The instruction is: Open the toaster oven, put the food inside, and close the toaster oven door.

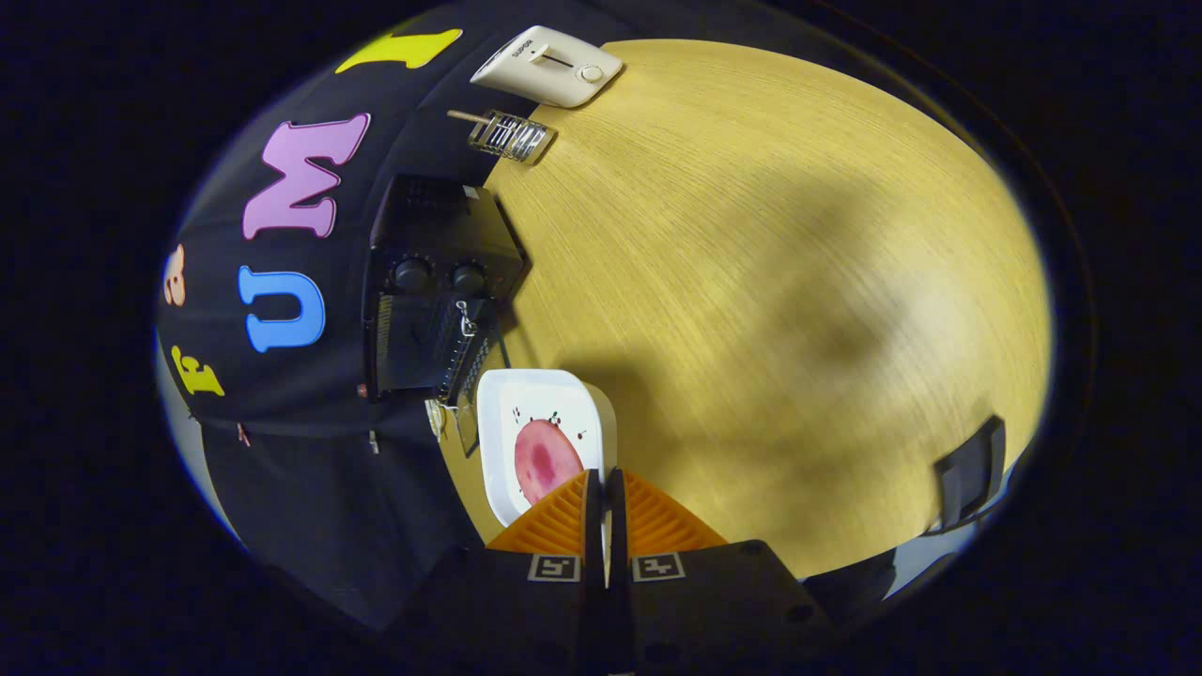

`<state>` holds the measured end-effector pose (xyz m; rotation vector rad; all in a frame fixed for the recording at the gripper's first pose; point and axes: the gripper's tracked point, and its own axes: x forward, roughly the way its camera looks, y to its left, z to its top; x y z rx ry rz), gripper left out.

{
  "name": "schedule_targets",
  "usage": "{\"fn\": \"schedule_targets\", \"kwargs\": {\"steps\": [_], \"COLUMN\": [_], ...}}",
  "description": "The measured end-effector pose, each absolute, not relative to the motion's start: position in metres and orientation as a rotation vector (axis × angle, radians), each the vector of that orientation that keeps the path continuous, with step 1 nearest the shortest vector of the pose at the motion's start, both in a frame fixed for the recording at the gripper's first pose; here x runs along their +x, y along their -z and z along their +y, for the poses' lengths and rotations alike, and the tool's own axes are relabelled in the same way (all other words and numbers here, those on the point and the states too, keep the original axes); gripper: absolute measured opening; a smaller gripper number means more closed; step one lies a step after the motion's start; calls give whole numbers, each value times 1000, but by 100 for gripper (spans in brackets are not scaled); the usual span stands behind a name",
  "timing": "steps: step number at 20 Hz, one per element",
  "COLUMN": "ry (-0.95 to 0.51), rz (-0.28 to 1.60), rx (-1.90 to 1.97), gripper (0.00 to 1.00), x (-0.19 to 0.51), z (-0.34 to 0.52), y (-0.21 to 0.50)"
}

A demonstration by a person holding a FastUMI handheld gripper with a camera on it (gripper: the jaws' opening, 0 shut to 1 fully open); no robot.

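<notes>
A white square plate (526,404) carries a round pink piece of food (545,460). My gripper (604,483) is shut on the plate's near rim, and a white sliver of that rim shows between the two fingers. Just beyond the plate stands the black toaster oven (441,225) with two knobs, backed against the booth wall. Its glass door (460,376) is swung open toward the plate, and the dark oven cavity (408,343) lies behind it. The whole scene appears rolled to one side.
On the light wooden table (751,282), a white pop-up toaster (549,66) and a small metal rack (512,136) sit beyond the oven along the wall. A black block (972,474) stands at the table's edge off to the right.
</notes>
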<state>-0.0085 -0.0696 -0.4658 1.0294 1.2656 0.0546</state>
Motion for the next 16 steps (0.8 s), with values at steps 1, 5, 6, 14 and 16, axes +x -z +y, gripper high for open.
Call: {"fn": "schedule_targets", "kwargs": {"steps": [1, 5, 6, 14, 16], "ry": [-47, 5, 26, 261, 316], "rz": [1247, 1168, 1147, 992, 945], "rx": [1058, 1143, 1173, 1273, 1302], "gripper": [6, 5, 6, 6, 6], "x": [-9, 5, 12, 73, 98], "z": [-55, 1, 16, 96, 111], "y": [459, 440, 438, 466, 475]}}
